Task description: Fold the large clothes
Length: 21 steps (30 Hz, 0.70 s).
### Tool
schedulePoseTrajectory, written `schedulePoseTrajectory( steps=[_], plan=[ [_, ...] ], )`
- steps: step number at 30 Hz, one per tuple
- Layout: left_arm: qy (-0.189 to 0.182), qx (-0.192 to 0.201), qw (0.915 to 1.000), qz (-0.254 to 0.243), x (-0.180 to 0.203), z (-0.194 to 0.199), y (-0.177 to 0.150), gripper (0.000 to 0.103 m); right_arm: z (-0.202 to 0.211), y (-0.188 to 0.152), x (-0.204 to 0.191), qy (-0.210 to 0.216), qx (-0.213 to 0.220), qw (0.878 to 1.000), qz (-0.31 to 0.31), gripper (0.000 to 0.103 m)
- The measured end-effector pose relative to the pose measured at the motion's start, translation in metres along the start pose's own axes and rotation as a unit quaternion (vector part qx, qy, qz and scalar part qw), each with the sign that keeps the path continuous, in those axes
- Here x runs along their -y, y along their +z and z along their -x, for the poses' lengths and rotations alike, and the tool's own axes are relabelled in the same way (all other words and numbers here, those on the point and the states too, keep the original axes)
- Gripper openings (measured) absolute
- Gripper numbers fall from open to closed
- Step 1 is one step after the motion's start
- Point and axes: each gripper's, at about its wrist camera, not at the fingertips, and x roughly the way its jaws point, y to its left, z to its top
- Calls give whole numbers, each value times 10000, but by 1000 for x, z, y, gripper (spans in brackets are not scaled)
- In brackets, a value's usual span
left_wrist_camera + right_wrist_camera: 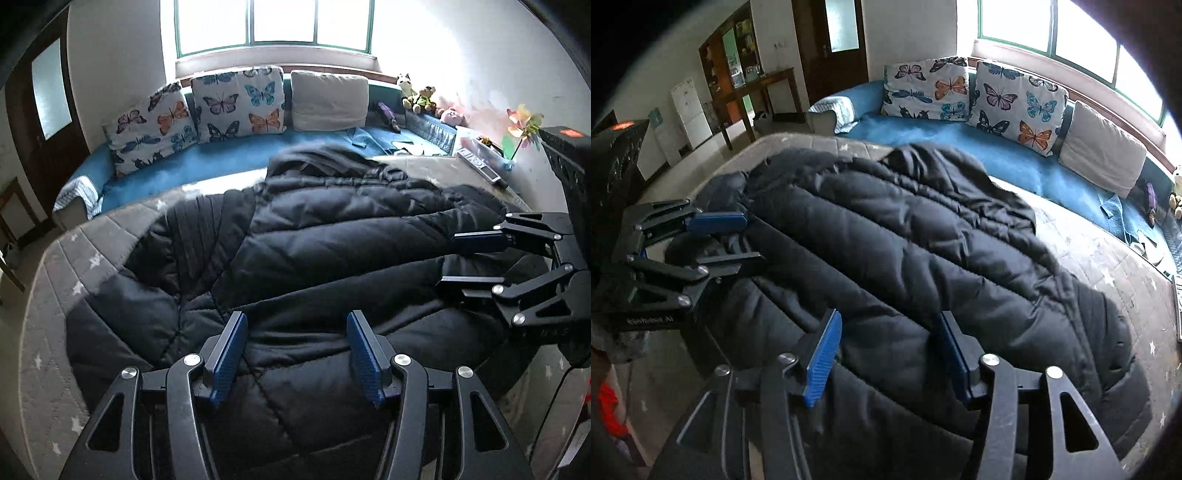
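A large black puffer jacket (314, 236) is spread across a grey star-patterned mattress (48, 295), with a blue sofa (207, 162) and butterfly cushions (236, 99) just behind it. The jacket is seen lying lengthwise, its quilted body bunched in soft ridges, and one sleeve appears to be laid along the body in the left wrist view; how many folds have been made cannot be told.

The left hand-held gripper (295, 354) is held over the near edge of the jacket with its jaws spread wide, and nothing is held between the blue pads (231, 354). The right hand-held gripper (886, 354) is likewise held wide open above the padded fabric, with nothing in its grasp.

The step in hand is judged to be an approach for a grasp, both tools being poised at the near side of the garment. For the next move, each set of jaws would need to be lowered around a ridge of the thick fabric and closed firmly, since slippery padding is likely to slide out. A level, joint lift would then be called for.
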Motion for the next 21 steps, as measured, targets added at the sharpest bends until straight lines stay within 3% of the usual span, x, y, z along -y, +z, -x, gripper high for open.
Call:
schedulePoseTrajectory(
  steps=[6,15,21],
  plan=[
    [148,-54,9999,-5,9,-19,-3,62,-9,-2,2,-88,-22,10000,26,61],
    [-35,39,10000,35,0,-11,0,62,56,-25,17,-48,-11,9995,-316,61],
    [-46,35,10000,72,-1,-10,-1,62,64,-59,30,-513,-402,9970,-413,61]
  ],
)
